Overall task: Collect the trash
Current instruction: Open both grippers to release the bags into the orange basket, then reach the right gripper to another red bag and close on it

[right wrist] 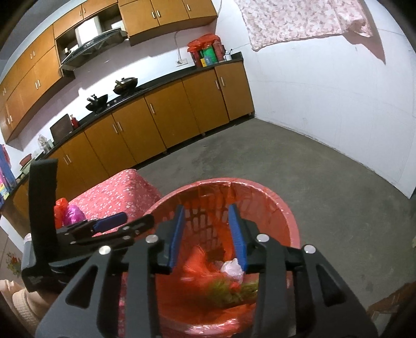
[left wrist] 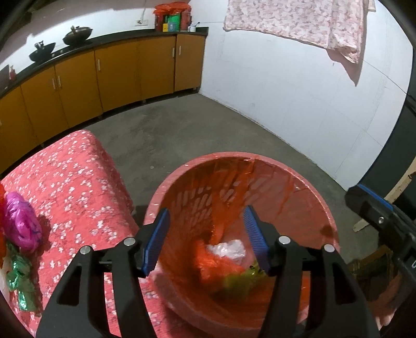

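- Both our grippers hang over the bin (left wrist: 306, 187), pointing down into its mouth; the left gripper (left wrist: 206, 239) has its jaws spread with nothing between them, and the right gripper (right wrist: 208, 234) stands part open, also empty.
- Inside the bin, low in the red liner (left wrist: 228, 197), we see trash already lying: a white wad (left wrist: 228, 248), an orange bag (left wrist: 213, 262) and something green (left wrist: 241, 279), all blurred.
- The trash still to collect lies off to the left of the left gripper, at the near left edge of the table (left wrist: 78, 182): a pink bag (left wrist: 22, 221), green wrappers (left wrist: 19, 280) just below it, and an orange scrap at the very edge of the view.
- We judge the left hand the nearer one; the right would have to cross over the left gripper to reach it.
- The pink bag's long axis runs roughly away from us, along that left edge.
- The table carries a red flowered cloth and touches or nearly touches the bin's rim; we cannot tell which.
- Beyond lie a bare grey floor (left wrist: 195, 130), yellow cabinets (left wrist: 117, 72) under a dark counter (right wrist: 156, 83) with two woks (left wrist: 78, 33), and a white wall with a flowered sheet (left wrist: 299, 20) hung on it.
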The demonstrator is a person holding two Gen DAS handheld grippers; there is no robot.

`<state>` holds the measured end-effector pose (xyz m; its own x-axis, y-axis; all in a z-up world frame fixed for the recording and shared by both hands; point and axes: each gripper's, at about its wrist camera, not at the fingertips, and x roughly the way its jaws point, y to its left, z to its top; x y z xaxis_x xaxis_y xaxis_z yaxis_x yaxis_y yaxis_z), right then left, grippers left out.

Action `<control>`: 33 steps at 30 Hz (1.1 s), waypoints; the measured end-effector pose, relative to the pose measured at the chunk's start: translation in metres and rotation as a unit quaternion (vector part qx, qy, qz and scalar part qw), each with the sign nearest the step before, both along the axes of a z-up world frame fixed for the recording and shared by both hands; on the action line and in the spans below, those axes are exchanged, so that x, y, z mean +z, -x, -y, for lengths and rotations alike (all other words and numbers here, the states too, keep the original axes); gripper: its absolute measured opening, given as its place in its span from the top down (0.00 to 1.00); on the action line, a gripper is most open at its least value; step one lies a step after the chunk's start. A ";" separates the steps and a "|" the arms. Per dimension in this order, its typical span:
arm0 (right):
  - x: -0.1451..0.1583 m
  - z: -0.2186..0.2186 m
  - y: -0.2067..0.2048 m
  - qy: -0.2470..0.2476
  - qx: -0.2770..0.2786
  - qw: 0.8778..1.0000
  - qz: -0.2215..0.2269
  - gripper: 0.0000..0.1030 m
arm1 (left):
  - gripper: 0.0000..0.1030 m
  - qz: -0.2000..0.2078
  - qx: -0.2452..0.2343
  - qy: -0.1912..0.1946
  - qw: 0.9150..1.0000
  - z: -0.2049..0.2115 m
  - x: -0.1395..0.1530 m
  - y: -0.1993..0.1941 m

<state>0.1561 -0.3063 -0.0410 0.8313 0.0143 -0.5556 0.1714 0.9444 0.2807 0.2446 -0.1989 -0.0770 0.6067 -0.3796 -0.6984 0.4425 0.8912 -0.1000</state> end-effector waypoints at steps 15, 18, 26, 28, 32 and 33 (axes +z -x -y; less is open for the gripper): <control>0.021 -0.062 0.004 0.086 -0.009 0.995 0.044 0.06 | 0.09 0.098 0.114 -0.022 0.988 -0.103 0.031 0.058; 0.024 -0.089 -0.002 0.091 0.014 0.994 0.050 0.06 | 0.05 0.118 0.151 -0.027 0.981 -0.138 0.035 0.073; 0.031 -0.181 -0.021 0.086 0.098 0.989 0.063 0.10 | 0.05 0.151 0.268 -0.058 0.950 -0.242 0.035 0.110; 0.031 -0.212 -0.031 0.081 0.124 0.987 0.060 0.16 | 0.05 0.148 0.295 -0.058 0.942 -0.269 0.034 0.115; 0.027 -0.264 -0.051 0.062 0.162 0.984 0.043 0.22 | 0.05 0.141 0.344 -0.062 0.926 -0.316 0.031 0.116; 0.027 -0.274 -0.055 0.060 0.167 0.983 0.040 0.23 | 0.05 0.141 0.353 -0.062 0.923 -0.327 0.030 0.116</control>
